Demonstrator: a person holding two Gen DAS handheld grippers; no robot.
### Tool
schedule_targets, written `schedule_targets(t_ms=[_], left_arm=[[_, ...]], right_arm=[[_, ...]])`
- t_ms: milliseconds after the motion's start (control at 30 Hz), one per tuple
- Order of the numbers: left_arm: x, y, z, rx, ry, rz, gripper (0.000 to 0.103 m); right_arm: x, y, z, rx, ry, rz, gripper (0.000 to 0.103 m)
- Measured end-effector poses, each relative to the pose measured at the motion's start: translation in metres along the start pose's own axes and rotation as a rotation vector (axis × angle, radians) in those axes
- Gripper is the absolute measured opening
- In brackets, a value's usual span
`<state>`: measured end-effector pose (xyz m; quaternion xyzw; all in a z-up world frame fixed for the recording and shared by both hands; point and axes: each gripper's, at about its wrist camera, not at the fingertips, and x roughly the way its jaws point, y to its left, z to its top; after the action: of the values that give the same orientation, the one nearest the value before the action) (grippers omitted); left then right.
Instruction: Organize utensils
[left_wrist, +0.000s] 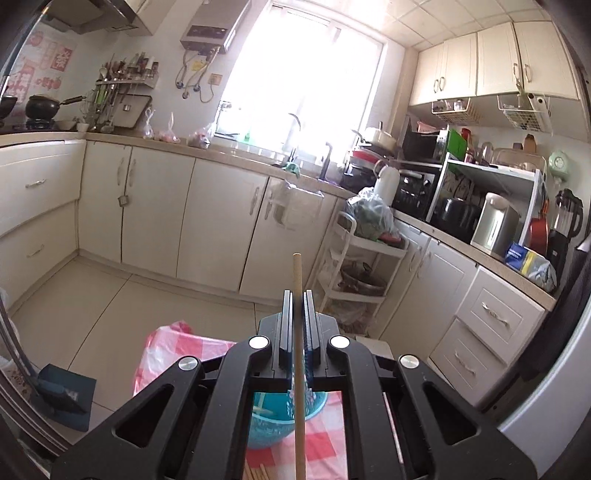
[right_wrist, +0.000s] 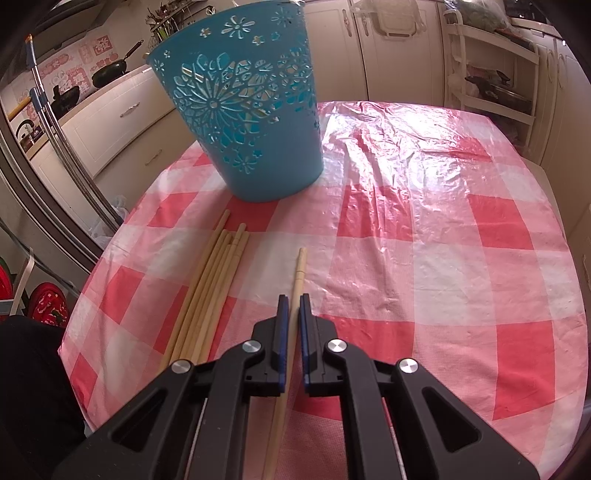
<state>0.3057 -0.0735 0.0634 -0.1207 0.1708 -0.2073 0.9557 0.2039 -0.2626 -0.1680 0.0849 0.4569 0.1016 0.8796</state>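
Your left gripper (left_wrist: 297, 295) is clamped tight on a single wooden chopstick (left_wrist: 297, 354), and it's up in the air pointing out across the kitchen rather than at the table. The stick runs straight through the closed jaws, its tip poking out past the fingertips toward the cream cabinets (left_wrist: 218, 218), its other end dropping out of the bottom of the left wrist view. Under the gripper body you can just spot the rim of the blue basket (left_wrist: 273, 417) sitting on the red-and-white checked tablecloth (left_wrist: 173, 354), with a couple of pale sticks showing inside it

Your right gripper (right_wrist: 294, 299) is angled down at the table, and its blue-padded jaws are closed on another chopstick (right_wrist: 300, 267). That one lies lengthwise between the fingers, the far end sticking out ahead over a white square of the cloth (right_wrist: 424, 221), the near end running back under the gripper. Can't really tell whether it's lifted off the cloth or resting on it

Just left of that stick there's a loose bundle of chopsticks (right_wrist: 212, 280) lying flat on the table, roughly parallel, fanned a bit, tips pointing up toward the basket. The blue cutout basket (right_wrist: 251, 110) stands upright at the far left of the table, right beyond the bundle's tips but not touching them. The right half of the cloth is bare and shiny with crinkles
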Motion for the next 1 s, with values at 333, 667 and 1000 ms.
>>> schedule_targets(t_ms=[333, 667, 1000], left_arm=[[0.084, 0.016, 0.019, -0.058, -0.077, 0.116, 0.005], [0.142, 0.029, -0.021, -0.063, -0.035, 0.184, 0.005], [0.147, 0.021, -0.074, 0.052, 0.150, 0.229, 0.017]], right_arm=[[0.002, 0.007, 0.001, -0.027, 0.003, -0.017, 0.007], [0.002, 0.001, 0.003, -0.001, 0.007, 0.014, 0.007], [0.003, 0.000, 0.004, 0.001, 0.007, 0.017, 0.007]])
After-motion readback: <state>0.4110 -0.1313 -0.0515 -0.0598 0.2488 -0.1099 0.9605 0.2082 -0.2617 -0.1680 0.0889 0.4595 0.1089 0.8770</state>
